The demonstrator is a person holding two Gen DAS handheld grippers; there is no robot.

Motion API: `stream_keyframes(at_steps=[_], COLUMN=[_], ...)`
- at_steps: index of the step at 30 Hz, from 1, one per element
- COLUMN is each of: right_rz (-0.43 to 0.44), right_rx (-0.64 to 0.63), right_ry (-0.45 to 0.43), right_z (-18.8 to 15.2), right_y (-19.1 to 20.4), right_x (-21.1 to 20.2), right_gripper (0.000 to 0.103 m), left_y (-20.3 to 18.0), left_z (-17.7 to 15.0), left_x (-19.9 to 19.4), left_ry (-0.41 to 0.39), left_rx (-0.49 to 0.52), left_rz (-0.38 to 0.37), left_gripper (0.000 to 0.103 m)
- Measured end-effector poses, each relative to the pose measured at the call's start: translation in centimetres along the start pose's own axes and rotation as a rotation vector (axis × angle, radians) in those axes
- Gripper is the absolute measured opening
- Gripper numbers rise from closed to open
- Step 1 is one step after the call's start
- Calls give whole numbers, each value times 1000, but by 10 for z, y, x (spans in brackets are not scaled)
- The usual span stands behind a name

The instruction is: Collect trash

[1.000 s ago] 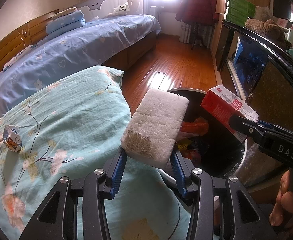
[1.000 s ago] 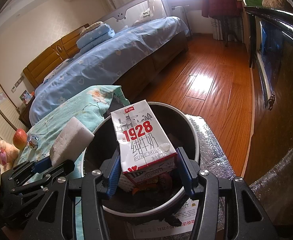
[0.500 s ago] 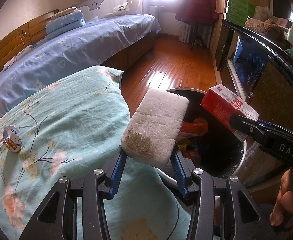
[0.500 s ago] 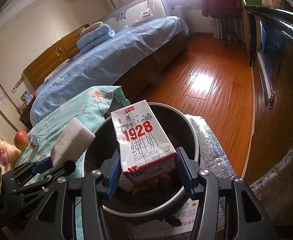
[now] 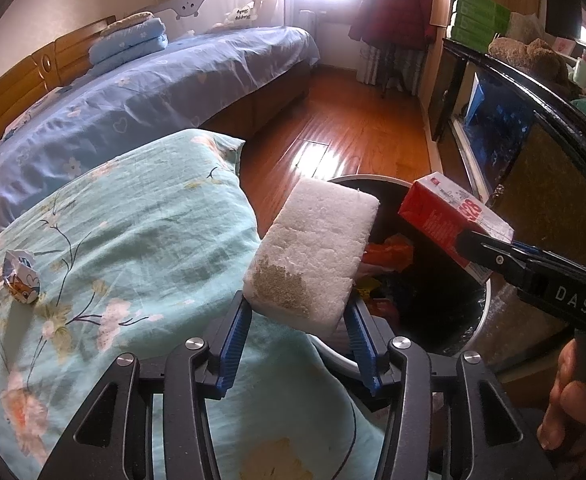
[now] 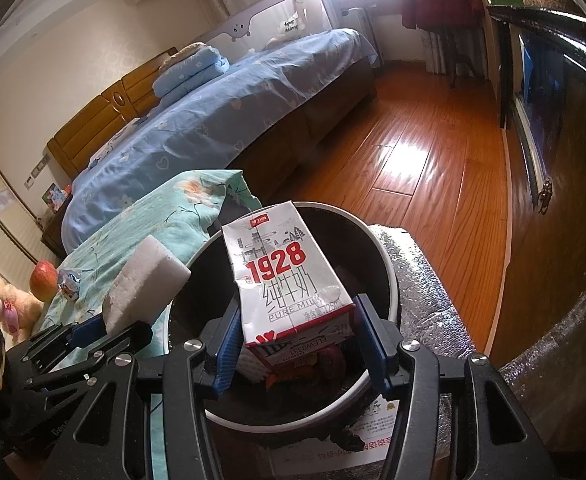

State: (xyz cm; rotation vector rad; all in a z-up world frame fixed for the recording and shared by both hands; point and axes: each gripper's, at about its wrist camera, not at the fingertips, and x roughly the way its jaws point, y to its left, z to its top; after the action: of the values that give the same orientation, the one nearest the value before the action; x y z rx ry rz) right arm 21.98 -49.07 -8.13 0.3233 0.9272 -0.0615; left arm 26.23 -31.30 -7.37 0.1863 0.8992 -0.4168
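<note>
Trash sits in both our grippers, poised at the bin (image 6: pixel 385 264). Our left gripper (image 5: pixel 297 320) clamps a white foam block (image 5: pixel 317 252) between its blue pads, and our right gripper (image 6: pixel 297 332) clamps a milk carton (image 6: pixel 289 280) marked 1928.

Almost nothing has changed over the last second. In the left wrist view the foam block has crept only slightly toward the bin, and the carton at 3 o'clock holds the same spot. In the right wrist view the carton stands as before over the dark opening, and the foam block at 9 o'clock has edged a little closer to the rim. We read this as a pause just before release: both pieces are held and neither has dropped.

The carton hangs directly above the bin, where wrappers (image 5: pixel 389 252) already lie. The foam block sits over the near rim, partly above the floral quilt (image 5: pixel 113 240), so it probably needs a little more travel toward 2 o'clock before we let go.

At 9 o'clock on the quilt, 1 crumpled wrapper (image 5: pixel 21 280) remains, with an apple (image 6: pixel 44 280) beside it. We judge that wrapper is next.
</note>
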Motion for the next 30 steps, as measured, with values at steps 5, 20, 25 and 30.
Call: stream_keyframes(at_steps=[5,20,25,30], right_rz=[7,57,94,119], right_rx=[12,17,12,7], right_ry=[5,-76,-118,-145], right_z=[1,-13,-27,-43], right_y=[-2,29,49,64], right_x=[3,-42,-61,-75], right_gripper=[55,72,82,86], left_y=[3,44,64,77], left_z=[0,-48,-74,-103], left_x=[-5,-85,-117,-146], left_ry=[-3,-117,-154,-193], left_rx=[-11,-149,-223,-258], left_rz=[-18,-34,-21,10], left_gripper=[63,73,73,73])
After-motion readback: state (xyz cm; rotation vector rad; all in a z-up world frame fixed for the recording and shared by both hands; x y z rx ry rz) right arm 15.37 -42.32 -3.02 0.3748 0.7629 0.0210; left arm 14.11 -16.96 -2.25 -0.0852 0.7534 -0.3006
